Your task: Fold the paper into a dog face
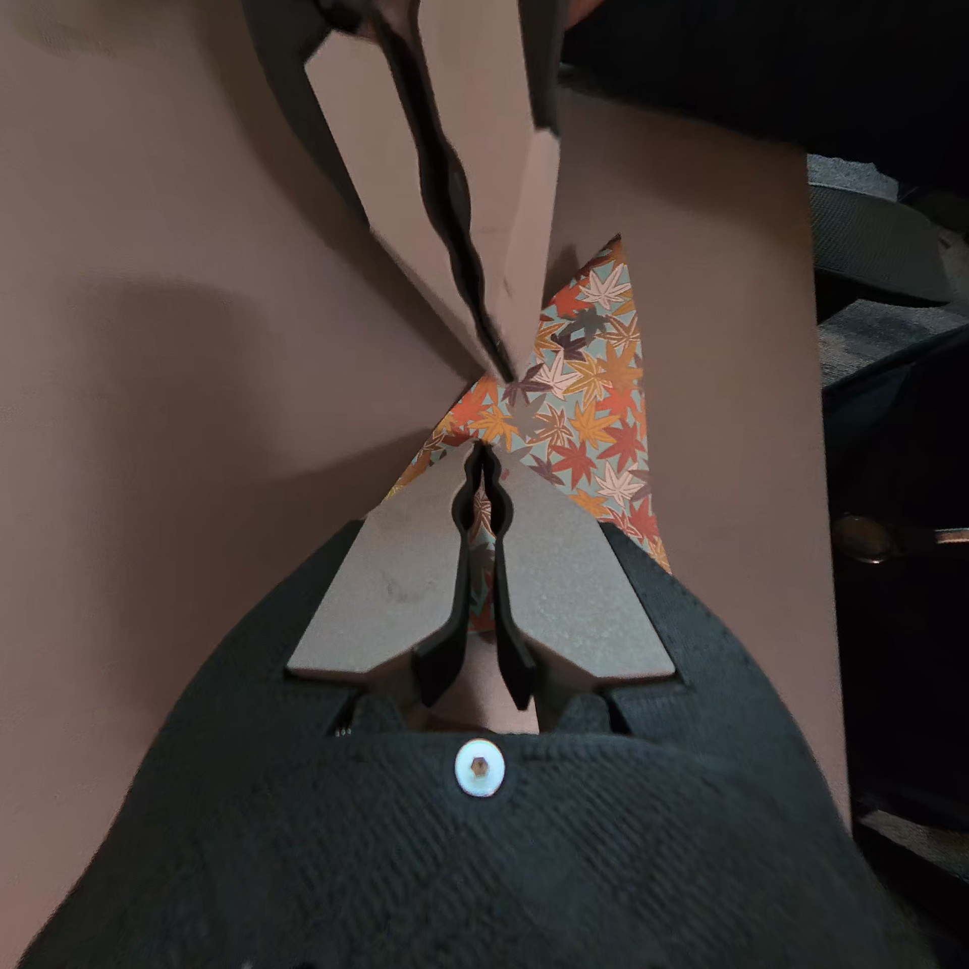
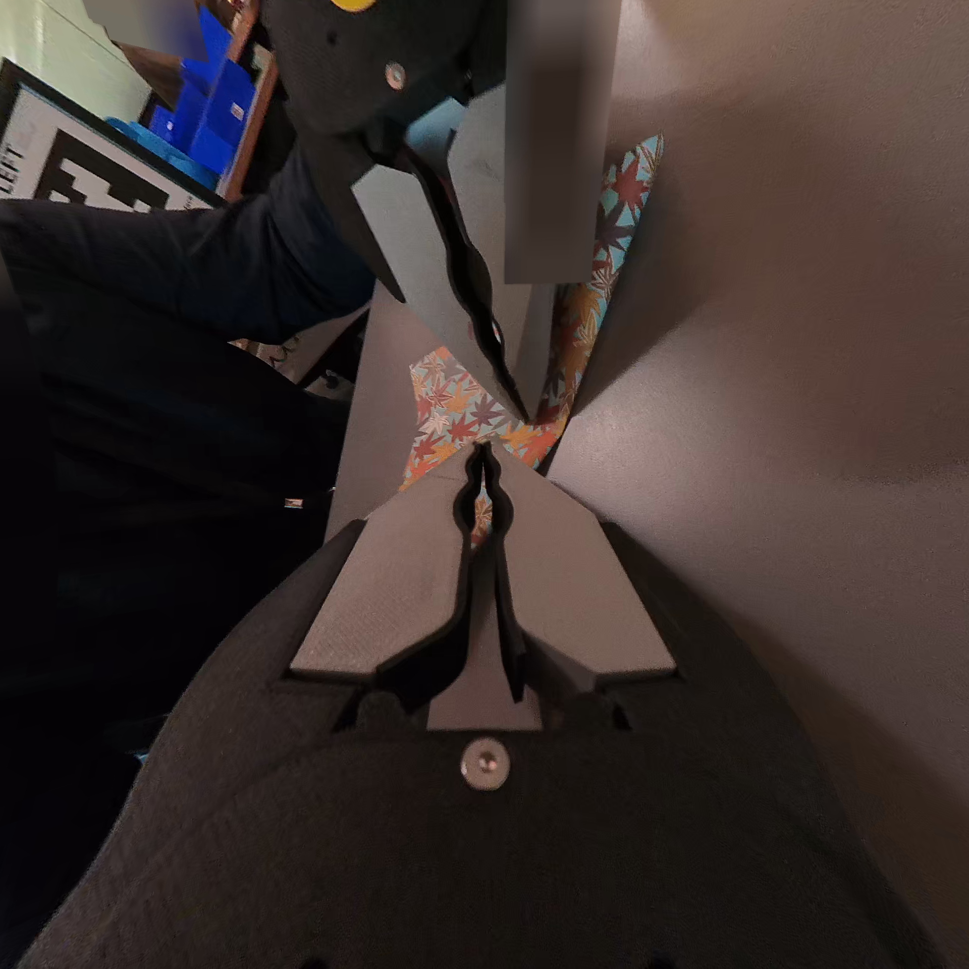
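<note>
left wrist view: both tongs, left (image 1: pixel 482 451) and right (image 1: pixel 506 375), pressed together, tips on the leaf-print paper (image 1: pixel 592 414).

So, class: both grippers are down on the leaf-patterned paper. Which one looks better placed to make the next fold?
Hard to separate. The left gripper and right gripper are both shut, tips on the paper near one spot. I'd lean left: more of the sheet lies open beside its tip. The right could pin.

Left tool (image 1: pixel 482 445) and right tool (image 2: pixel 483 445) closed, tips nearly meeting
</note>
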### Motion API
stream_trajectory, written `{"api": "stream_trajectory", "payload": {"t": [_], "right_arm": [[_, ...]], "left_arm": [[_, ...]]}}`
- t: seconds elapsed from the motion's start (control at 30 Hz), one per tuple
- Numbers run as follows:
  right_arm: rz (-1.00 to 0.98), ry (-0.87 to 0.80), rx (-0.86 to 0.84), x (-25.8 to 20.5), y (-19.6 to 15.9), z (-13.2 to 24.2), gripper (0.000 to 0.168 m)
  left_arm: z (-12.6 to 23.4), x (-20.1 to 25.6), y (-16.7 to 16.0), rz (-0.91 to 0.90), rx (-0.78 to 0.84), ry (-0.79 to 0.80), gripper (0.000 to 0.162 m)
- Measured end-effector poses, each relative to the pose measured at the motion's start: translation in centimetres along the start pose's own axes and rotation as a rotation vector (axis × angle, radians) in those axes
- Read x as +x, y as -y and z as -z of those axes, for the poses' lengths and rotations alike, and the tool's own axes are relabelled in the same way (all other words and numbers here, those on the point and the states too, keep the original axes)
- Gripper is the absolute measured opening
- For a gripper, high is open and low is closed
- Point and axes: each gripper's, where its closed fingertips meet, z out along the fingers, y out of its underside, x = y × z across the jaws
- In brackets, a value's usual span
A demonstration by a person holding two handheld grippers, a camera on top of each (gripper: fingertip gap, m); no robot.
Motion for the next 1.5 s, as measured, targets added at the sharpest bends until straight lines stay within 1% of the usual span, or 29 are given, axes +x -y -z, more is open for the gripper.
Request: {"api": "stream_trajectory", "payload": {"t": [0.1,0.2,0.33,0.53,0.7,0.87,1.13,1.5], "right_arm": [[-0.031,-0.040,-0.053,0.9,-0.8,-0.8,0.000],[-0.051,0.002,-0.091,0.2,-1.5,-1.0,0.000],[-0.093,0.073,-0.155,-1.0,-3.4,-0.6,0.000],[-0.160,0.128,-0.196,-1.9,-5.3,0.5,0.000],[-0.180,0.186,-0.247,-3.0,-6.7,0.8,0.000],[-0.215,0.217,-0.252,-3.4,-7.2,1.1,0.000],[-0.296,0.240,-0.215,-3.2,-7.2,1.7,0.000],[-0.309,0.235,-0.222,-3.3,-7.8,2.2,0.000]], "left_arm": [[0.0,0.0,0.0,-0.032,0.005,0.003,0.000],[0.0,0.0,0.0,-0.040,-0.003,0.007,0.000],[0.0,0.0,0.0,-0.005,0.004,-0.010,0.000],[0.0,0.0,0.0,0.009,0.010,-0.017,0.000],[0.0,0.0,0.0,0.012,0.012,-0.020,0.000],[0.0,0.0,0.0,0.012,0.013,-0.019,0.000],[0.0,0.1,0.0,0.014,0.016,-0.023,0.000],[0.0,0.2,0.1,0.023,0.017,-0.031,0.000]]}}
